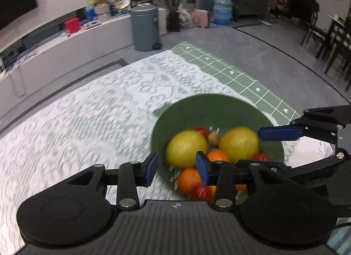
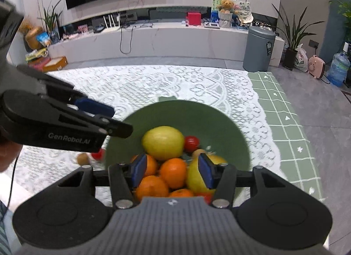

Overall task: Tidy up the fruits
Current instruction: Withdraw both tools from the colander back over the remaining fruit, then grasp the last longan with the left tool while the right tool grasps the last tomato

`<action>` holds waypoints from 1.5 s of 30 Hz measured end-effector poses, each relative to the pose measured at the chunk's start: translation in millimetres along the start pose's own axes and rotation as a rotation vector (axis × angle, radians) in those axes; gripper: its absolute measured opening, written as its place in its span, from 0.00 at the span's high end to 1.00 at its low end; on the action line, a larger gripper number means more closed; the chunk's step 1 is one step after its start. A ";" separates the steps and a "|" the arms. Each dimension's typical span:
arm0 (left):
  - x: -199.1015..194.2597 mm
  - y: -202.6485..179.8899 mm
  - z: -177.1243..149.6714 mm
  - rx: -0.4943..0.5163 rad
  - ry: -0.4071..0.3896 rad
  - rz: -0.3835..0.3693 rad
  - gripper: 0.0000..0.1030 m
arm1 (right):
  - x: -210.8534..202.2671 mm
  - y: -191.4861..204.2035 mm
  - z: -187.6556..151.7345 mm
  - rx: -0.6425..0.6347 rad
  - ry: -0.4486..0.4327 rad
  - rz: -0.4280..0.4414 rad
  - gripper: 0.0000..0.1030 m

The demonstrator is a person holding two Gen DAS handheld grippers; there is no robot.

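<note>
A green bowl (image 1: pixel 210 110) (image 2: pixel 175 114) on the lace cloth holds two yellow lemons (image 1: pixel 186 148) (image 2: pixel 163 142), several oranges (image 2: pixel 173 172), red tomatoes (image 2: pixel 191 143) and a small brown fruit (image 1: pixel 214 138). My left gripper (image 1: pixel 177 167) is open, its jaws straddling the bowl's near-left rim. My right gripper (image 2: pixel 173 171) is open above the oranges, touching nothing that I can tell. The right gripper shows at the right in the left wrist view (image 1: pixel 283 133); the left gripper shows at the left in the right wrist view (image 2: pixel 105 119).
A brown kiwi (image 2: pixel 83 158) and a red tomato (image 2: pixel 98 154) lie on the lace tablecloth (image 2: pixel 153 84) left of the bowl. A green checked mat (image 2: pixel 283 123) covers the table's right side. A grey bin (image 2: pixel 258 49) stands beyond on the floor.
</note>
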State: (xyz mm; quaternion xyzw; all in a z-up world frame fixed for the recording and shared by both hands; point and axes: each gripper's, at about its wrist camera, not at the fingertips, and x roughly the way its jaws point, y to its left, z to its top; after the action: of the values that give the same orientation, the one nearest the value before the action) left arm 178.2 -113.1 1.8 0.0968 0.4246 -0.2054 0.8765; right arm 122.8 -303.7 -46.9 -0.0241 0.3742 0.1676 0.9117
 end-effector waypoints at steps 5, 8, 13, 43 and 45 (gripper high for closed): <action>-27.4 22.1 -31.5 -0.075 -0.021 0.007 0.54 | -9.1 26.3 -17.2 0.062 -0.025 -0.005 0.49; -41.1 35.5 -49.6 -0.119 -0.026 0.018 0.53 | -13.0 43.3 -25.8 0.086 -0.047 -0.007 0.49; -55.9 52.2 -78.1 -0.181 -0.039 0.046 0.53 | -16.8 70.4 -40.2 0.145 -0.086 0.010 0.44; -48.7 99.2 -160.6 -0.370 -0.156 0.024 0.52 | 48.2 147.7 -82.5 -0.064 -0.058 -0.054 0.52; -43.8 99.1 -157.8 -0.368 -0.150 0.007 0.52 | 54.3 147.1 -82.3 -0.075 -0.051 -0.058 0.55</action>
State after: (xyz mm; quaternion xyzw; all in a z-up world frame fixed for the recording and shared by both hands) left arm 86.5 42.3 -62.3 -0.0792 0.3880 -0.1281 0.9093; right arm 55.7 -163.4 -131.5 -0.0648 0.3434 0.1555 0.9239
